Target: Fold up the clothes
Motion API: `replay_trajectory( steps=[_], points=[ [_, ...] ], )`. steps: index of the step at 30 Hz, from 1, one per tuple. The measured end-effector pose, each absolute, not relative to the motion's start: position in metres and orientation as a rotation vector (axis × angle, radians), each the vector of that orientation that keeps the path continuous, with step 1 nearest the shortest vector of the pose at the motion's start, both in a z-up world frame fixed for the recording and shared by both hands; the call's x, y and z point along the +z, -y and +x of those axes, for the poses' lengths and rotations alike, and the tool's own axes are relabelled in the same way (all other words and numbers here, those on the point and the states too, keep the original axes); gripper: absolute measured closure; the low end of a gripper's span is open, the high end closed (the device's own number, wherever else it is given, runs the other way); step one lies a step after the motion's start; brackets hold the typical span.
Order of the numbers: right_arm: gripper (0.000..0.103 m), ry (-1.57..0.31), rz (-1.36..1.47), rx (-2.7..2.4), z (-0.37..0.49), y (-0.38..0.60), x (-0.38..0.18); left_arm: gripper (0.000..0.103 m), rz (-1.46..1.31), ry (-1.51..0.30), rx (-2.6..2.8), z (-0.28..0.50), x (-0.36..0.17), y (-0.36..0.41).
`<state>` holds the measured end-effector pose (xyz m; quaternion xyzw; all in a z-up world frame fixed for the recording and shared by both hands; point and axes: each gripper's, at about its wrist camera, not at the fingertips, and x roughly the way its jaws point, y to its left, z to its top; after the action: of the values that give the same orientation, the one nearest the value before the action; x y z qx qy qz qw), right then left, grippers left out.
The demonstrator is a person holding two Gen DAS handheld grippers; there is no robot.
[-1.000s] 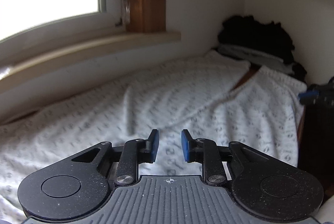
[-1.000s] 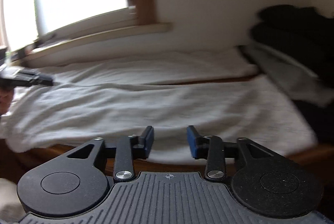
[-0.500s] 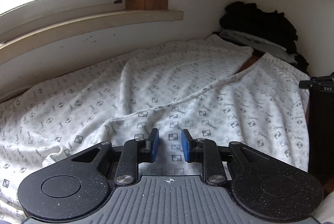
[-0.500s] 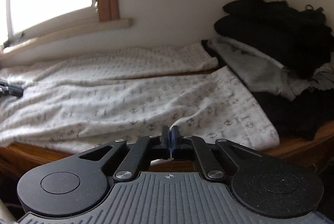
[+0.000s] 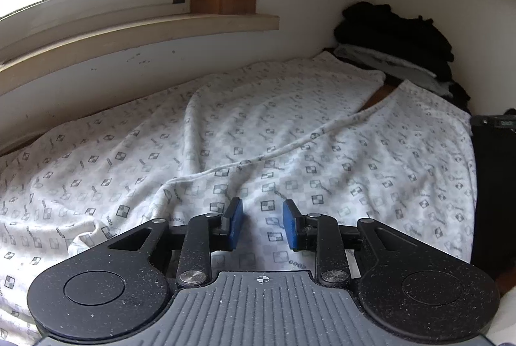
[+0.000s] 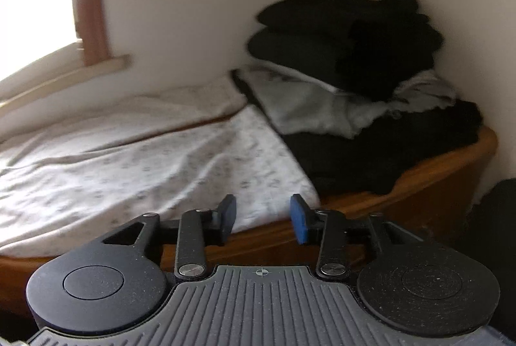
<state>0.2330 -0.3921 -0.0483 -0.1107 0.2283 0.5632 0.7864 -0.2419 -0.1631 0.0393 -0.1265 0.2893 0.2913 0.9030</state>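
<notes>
**Both grippers poised, nothing gripped yet**

Left gripper [image 5: 262,225] hovers over the patterned white garment [image 5: 258,133], jaws partly spread and just opened a little, pinching nothing. The garment lies flat across the wooden table [image 6: 445,171], likely laid out for folding. Right gripper [image 6: 262,218], jaws freshly reopened and empty, faces its corner; folded dark clothes [image 6: 348,33] sit at 1 o'clock.
</notes>
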Motion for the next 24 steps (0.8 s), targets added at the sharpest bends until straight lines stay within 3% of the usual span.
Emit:
replay_trajectory(
  steps=[6,8,9,15,18,21,24],
  points=[
    [0.058,-0.484,-0.210,1.154,0.246,0.384,-0.057,0.073,-0.290,-0.582,0.597,-0.251,0.039,0.162],
    [0.074,-0.480,-0.208,1.166,0.248,0.384,-0.058,0.071,-0.293,-0.575,0.588,-0.253,0.038,0.162],
    [0.094,-0.482,-0.206,1.177,0.249,0.385,-0.059,0.071,-0.296,-0.572,0.583,-0.254,0.038,0.162],
    [0.100,-0.410,-0.146,1.104,0.261,0.406,-0.041,0.071,-0.271,-0.577,0.571,-0.260,0.038,0.165],
    [0.096,-0.453,-0.196,1.086,0.266,0.404,-0.042,0.071,-0.288,-0.570,0.574,-0.263,0.039,0.161],
    [0.082,-0.401,-0.199,1.087,0.256,0.403,-0.038,0.069,-0.282,-0.574,0.585,-0.262,0.040,0.161],
    [0.068,-0.356,-0.195,1.189,0.233,0.393,-0.033,0.055,-0.282,-0.572,0.604,-0.263,0.045,0.163]
  ],
)
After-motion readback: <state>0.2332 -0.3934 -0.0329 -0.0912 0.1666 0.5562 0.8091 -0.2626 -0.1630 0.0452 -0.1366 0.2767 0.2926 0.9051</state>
